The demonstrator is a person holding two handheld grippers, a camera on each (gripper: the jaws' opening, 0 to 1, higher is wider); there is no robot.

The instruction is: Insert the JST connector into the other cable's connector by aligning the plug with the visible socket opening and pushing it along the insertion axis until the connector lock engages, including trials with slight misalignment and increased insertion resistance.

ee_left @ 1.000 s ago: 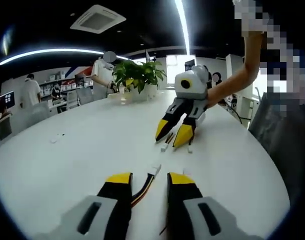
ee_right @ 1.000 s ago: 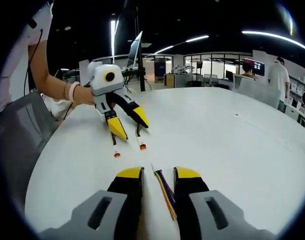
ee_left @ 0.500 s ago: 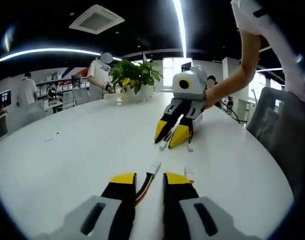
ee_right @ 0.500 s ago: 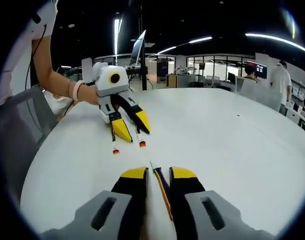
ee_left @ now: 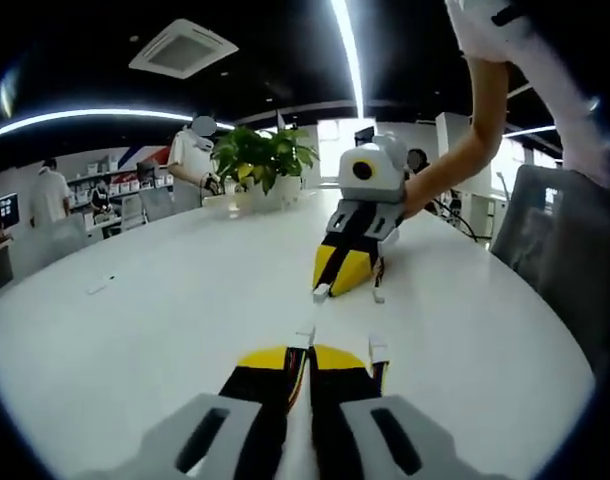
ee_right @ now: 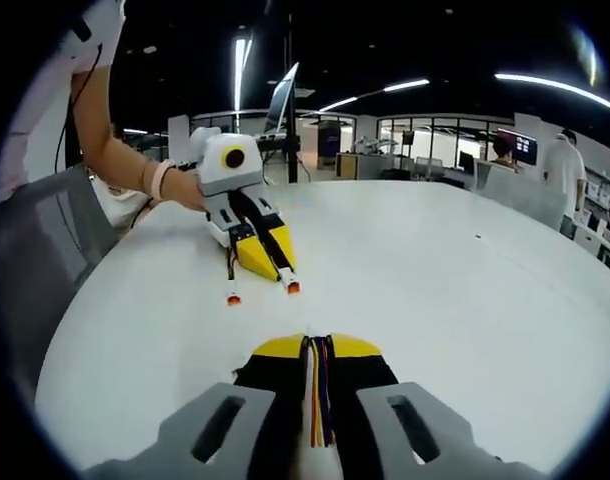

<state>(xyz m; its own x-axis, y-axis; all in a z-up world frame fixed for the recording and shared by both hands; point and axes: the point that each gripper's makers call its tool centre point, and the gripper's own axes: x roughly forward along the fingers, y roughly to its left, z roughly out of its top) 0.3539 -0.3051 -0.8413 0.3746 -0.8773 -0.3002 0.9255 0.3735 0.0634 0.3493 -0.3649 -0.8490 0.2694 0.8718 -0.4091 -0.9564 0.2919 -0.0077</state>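
In the left gripper view my left gripper [ee_left: 298, 352] is shut on a multi-colour cable, whose white connector [ee_left: 305, 337] pokes out just past the tips. Farther along the white table [ee_left: 155, 300] my right gripper [ee_left: 331, 282] is shut on the other cable, with its white connector [ee_left: 321, 293] at the jaw tips, pointing back at mine. In the right gripper view my right gripper [ee_right: 318, 343] pinches striped wires [ee_right: 318, 395]. There the left gripper [ee_right: 268, 268] is shut, an orange-tipped connector [ee_right: 293, 288] sticking out of it.
Loose connector ends lie on the table: one [ee_left: 378, 296] by the right gripper, one [ee_left: 378, 351] beside my left jaws, another [ee_right: 232, 298] left of the left gripper. A potted plant [ee_left: 260, 160] stands at the table's far side. A grey chair [ee_left: 560, 260] is at the right.
Both grippers went from open to shut, each closing on the cable that lay between its jaws. The two grippers also sit lower and slightly closer to each other.
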